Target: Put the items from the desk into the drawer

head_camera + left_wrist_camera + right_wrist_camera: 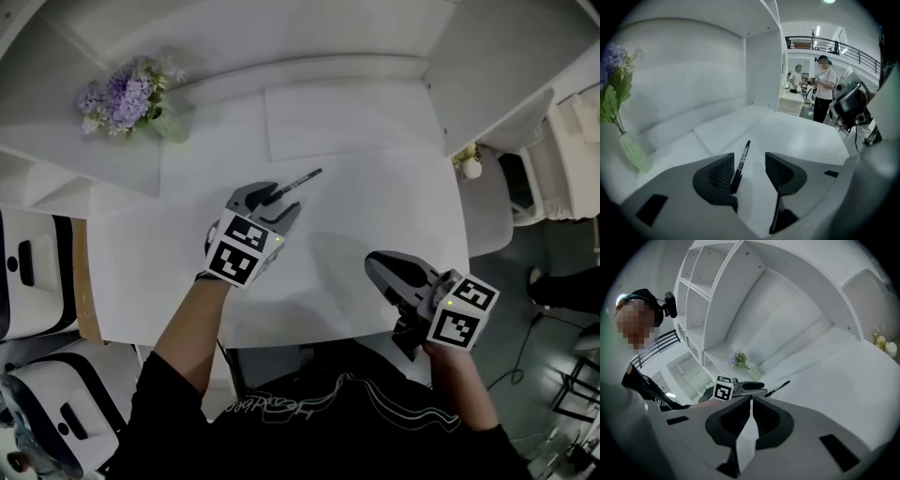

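Left gripper (749, 169) sat low over the white desk (375, 202) with its jaws well apart; the black pen (740, 164) lay flat between them, its near end close against one pad, the other pad clear of it; nothing was gripped yet.

Right gripper (751, 404) had its jaws closed together on nothing, near the desk's front edge and well apart from the pen.

We saw no drawer in any view.

Risks as we judged them:
- the pen was off-centre between the pads; closing could shove it sideways or roll it across the smooth top rather than pinch it;
- the catch would fall near one end; the long free end could droop or swing on the lift and slip out;
- jaws set too low could scrape the desk; set too high, they could close over the thin barrel and miss it.
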`<state>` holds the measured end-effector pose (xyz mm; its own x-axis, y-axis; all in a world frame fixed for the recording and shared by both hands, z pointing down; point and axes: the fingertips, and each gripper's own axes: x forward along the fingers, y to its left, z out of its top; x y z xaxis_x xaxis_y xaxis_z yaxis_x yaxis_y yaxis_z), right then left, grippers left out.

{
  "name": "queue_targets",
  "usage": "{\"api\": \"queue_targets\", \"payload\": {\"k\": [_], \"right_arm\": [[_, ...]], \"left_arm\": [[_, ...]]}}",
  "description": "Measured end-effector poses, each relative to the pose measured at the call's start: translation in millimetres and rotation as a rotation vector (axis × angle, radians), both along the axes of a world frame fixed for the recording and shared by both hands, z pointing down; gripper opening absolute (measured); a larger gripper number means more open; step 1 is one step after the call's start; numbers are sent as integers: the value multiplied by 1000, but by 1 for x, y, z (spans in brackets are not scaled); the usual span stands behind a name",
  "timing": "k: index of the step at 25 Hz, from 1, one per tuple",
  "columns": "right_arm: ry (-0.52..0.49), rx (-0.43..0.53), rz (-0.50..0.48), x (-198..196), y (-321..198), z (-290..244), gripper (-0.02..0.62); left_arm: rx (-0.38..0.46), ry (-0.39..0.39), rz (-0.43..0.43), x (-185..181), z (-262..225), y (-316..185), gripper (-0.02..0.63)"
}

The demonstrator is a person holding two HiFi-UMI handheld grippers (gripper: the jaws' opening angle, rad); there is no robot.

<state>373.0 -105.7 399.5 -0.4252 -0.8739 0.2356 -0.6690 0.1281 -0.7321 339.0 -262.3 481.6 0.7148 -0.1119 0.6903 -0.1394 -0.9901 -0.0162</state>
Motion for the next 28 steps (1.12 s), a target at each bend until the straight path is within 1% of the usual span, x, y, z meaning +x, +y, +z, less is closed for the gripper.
{"api": "queue_targets", "payload": {"k": [2,4,7,10,13,16,18,21,24,28], "right_arm": [[-4,-8,13,6,1,5,51],[-8,-13,25,10,3,9,51],[-18,-26,35,14,7,14,51],[-31,-34,38,17,7,18,51],[-59,-24,46,19,2,15,51],[-61,-16,42,18,-2,12,51],[-58,-14,37,15,-2,11,51],[-59,-16,38,12,0,11,51],[-61,-9,39,7,4,7,51],[-52,13,28,-4,11,-4,51]], "left_arm": [[38,-56,14,2,15,-11,206],[51,-104,26,2,29,-17,186],[21,-148,27,1,44,-23,173],[-22,-171,26,-1,53,-25,158],[-65,-176,28,-1,53,-21,144],[-89,-178,33,0,55,-16,87],[-98,-178,24,0,56,-16,78],[-117,-164,-18,0,55,-16,74],[-128,-140,-65,-2,53,-14,72],[-126,-100,-92,-10,37,0,72]]}}
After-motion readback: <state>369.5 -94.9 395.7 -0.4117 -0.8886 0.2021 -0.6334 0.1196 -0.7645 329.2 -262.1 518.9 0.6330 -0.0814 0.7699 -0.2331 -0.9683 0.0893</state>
